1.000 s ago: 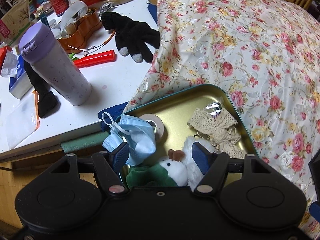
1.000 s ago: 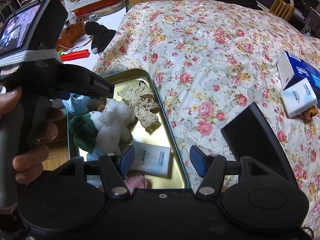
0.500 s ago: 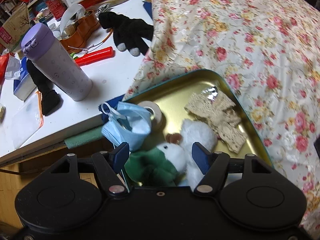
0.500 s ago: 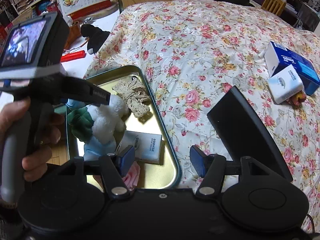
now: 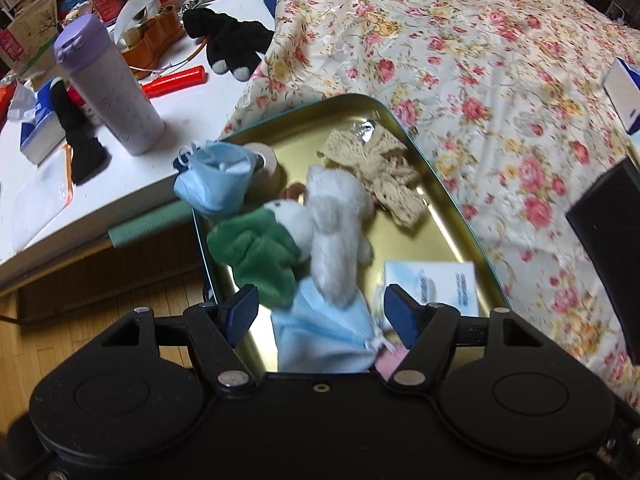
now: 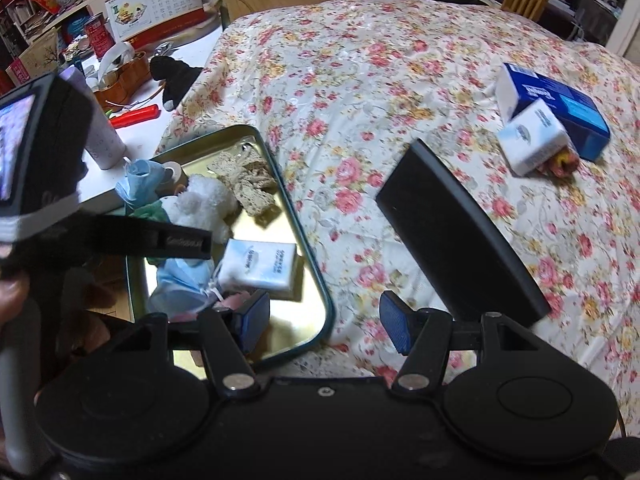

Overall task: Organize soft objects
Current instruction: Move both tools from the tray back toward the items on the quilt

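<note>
2 close downward wrist views, shared gold tray (image 5: 436,184) (image 6: 316,280)

Floral bed (image 6: 360,80) beside a white table (image 5: 120,184)
On the bed: gold tray (image 6: 312,264), black lid (image 6: 460,232), blue box (image 6: 560,104), tissue pack (image 6: 532,140). On the table: purple bottle (image 5: 108,88), black gloves (image 5: 232,44), red tool (image 5: 176,80).

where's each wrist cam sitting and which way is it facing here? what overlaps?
Left wrist: on the left gripper, angled steeply down over the gold tin tray onto the plush toy and a blue face mask; only its own open fingers show.
Right wrist: on the right gripper, angled down over the tray's near corner and the floral cloth; its open fingers show, plus the left gripper's body and a hand at the left edge.
Shared: tray, plush toy, tissue pack, black lid.
</note>
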Tool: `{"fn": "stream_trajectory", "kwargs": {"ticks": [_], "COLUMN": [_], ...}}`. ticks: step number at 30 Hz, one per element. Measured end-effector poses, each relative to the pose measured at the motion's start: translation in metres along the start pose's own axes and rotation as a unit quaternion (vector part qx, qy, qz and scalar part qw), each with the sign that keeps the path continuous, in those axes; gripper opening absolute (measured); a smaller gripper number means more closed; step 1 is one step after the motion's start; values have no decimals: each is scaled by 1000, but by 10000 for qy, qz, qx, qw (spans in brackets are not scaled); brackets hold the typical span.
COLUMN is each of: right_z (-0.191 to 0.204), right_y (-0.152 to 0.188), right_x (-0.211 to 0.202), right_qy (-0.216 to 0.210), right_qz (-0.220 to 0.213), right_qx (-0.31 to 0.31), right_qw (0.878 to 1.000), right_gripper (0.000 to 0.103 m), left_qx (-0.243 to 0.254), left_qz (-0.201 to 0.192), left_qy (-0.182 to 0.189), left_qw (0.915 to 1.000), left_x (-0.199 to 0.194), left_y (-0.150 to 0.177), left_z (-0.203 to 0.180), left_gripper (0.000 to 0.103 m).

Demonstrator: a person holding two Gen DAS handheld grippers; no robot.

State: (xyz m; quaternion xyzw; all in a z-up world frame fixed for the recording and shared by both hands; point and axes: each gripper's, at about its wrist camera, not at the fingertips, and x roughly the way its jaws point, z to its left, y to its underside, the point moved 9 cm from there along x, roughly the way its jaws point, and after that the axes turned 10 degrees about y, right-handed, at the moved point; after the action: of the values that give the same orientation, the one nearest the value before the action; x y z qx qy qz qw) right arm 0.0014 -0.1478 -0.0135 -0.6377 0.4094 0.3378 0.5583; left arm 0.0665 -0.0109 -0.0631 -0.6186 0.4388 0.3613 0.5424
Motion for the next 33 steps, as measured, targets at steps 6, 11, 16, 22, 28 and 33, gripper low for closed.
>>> {"fn": "stream_trajectory", "kwargs": {"ticks": [6,11,16,22,28,33], "right_z": [-26,-48,-73,-110,-146,-177], "right_y": [14,22,25,26,28,28], "right_x": [-7,-10,-13,-16,-19,-21], "right_qy": [95,189,292,409,520,617], "right_qz": [-8,-17,-59,-131,-177,-236], "right_qx": [220,449,724,1110,1482,1773], "right_qw": [9997,9988,9969,9929,9874,9819], "right_gripper": [59,59,59,59,59,59], "left_qx": [-7,130,301,507,728,960], "left_qz": [-33,-40,-60,-87,-104,-123], "left_qy": [84,172,221,272,348,349], "left_qw": [10000,9998,9993,9983,9967,9947], "left_x": [-14,-23,-31,-39,-47,-51], "left_y": [16,26,33,37,39,41], "left_z": [-12,-29,-46,-66,-90,-110], "left_gripper": [66,66,66,66,66,66]}}
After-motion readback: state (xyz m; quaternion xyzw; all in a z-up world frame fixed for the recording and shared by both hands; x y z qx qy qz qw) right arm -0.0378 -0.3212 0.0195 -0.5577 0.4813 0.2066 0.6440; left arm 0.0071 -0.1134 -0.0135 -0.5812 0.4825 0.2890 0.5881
